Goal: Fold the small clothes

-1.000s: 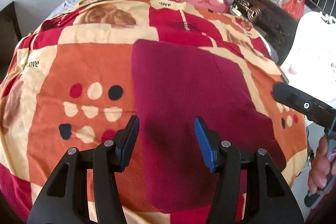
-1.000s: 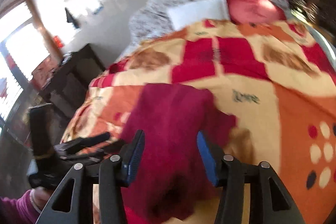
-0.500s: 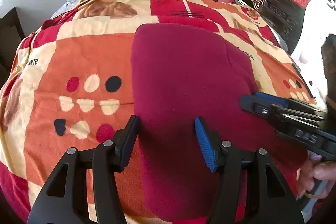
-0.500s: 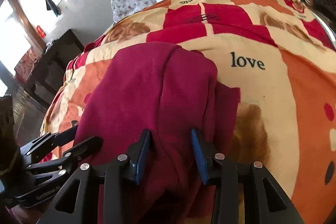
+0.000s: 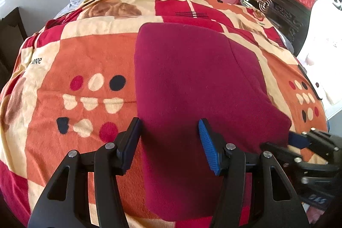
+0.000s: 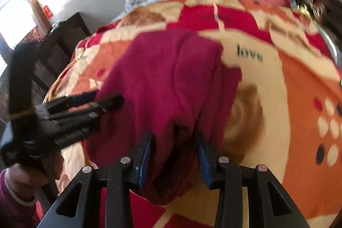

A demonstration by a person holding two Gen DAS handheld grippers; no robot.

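While the maroon garment (image 5: 192, 82) lies flat on the bed's patchwork blanket (image 5: 85, 61), the left tool (image 5: 168, 142) hovers spread over its near edge. The right tool (image 6: 173, 149) pinches a bunched fold at the right corner. Best lift both corners level, carry over evenly. No containers in sight.

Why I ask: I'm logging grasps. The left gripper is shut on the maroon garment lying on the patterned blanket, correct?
Not quite: the left gripper is open, jaws spread over the maroon garment lying on the patterned blanket. The left wrist view shows it.
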